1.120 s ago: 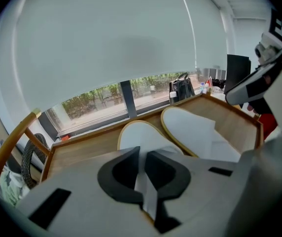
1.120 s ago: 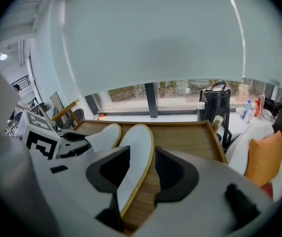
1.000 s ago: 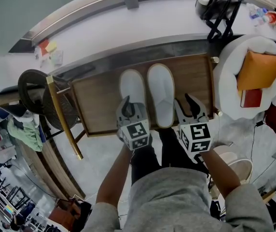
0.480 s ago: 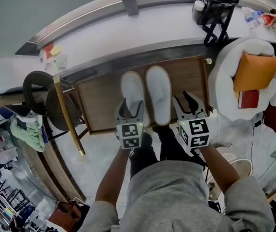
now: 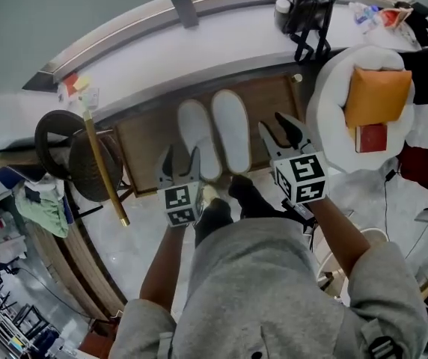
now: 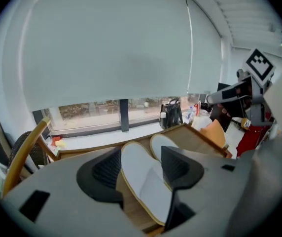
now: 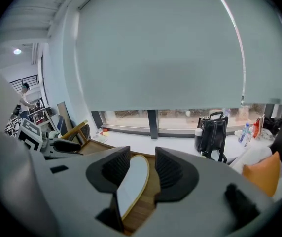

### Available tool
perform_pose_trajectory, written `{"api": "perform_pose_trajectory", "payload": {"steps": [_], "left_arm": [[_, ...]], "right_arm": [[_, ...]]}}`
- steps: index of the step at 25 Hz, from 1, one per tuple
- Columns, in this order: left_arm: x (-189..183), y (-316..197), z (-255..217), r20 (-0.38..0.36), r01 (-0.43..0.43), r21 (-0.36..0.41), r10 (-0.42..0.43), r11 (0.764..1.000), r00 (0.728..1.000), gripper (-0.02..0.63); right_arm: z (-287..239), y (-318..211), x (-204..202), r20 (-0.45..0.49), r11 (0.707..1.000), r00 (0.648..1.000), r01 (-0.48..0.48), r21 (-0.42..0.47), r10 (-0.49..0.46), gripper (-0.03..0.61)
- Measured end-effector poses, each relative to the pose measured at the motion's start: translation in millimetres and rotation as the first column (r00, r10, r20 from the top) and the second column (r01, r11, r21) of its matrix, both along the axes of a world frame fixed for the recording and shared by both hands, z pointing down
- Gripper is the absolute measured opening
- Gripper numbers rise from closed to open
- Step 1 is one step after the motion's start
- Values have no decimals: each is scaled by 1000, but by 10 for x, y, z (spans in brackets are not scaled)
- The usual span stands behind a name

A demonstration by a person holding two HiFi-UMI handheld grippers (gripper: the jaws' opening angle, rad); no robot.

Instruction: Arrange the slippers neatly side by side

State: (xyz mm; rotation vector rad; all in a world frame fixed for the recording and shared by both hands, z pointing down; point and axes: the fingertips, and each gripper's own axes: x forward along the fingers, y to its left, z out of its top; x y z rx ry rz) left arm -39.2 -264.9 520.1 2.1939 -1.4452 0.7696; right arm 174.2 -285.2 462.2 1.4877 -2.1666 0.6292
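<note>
Our wooden tabletop (image 5: pixel 143 142) carries the two white slippers (image 5: pixel 233 129), which lie close side by side, toes toward the window ledge (image 5: pixel 161 43). Our left tool (image 5: pixel 181 155) hangs over the pair's near left end, its jaws just opened wide, gripping nothing. Our right tool (image 5: pixel 271 122), jaws likewise apart and empty, hangs just right of the pair.
</note>
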Motion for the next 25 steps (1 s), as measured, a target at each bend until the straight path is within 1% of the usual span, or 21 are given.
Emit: {"api": "perform_pose_trajectory", "payload": {"steps": [2,4,7,10,13,16,20,22,25], "left_arm": [[-74,2,-280,-36,27,47,-25,999,999,258],[-166,14,-555,-50,56,98,-52,994,997,224],[-274,20,-933,-52,95,173,-87,980,995,133],[-307,50,-1273,-81,119,191,-105,974,991,44],[-254,109,-1595,-138,130,198,-104,972,985,28],[-216,174,-1857,-157,125,224,-90,967,984,21],[-162,234,-2089,-195,98,249,-49,964,980,20],[-151,250,-2140,-197,88,261,-36,961,980,20],[-172,245,-2154,-196,85,274,-31,958,980,20]], "right_arm": [[-219,-1,30,-9,999,1000,8,39,-8,163],[-433,8,74,-25,997,999,22,74,-21,149],[-742,28,203,-47,992,999,33,121,-27,117],[-1045,83,333,-41,987,999,2,162,5,57],[-1295,177,388,29,979,998,-59,195,55,40],[-1412,302,307,79,975,994,-93,200,79,35],[-1472,370,75,132,973,989,-96,211,69,35],[-1501,369,-35,159,972,986,-82,221,47,35],[-1508,324,-143,168,972,985,-76,222,39,31]]}}
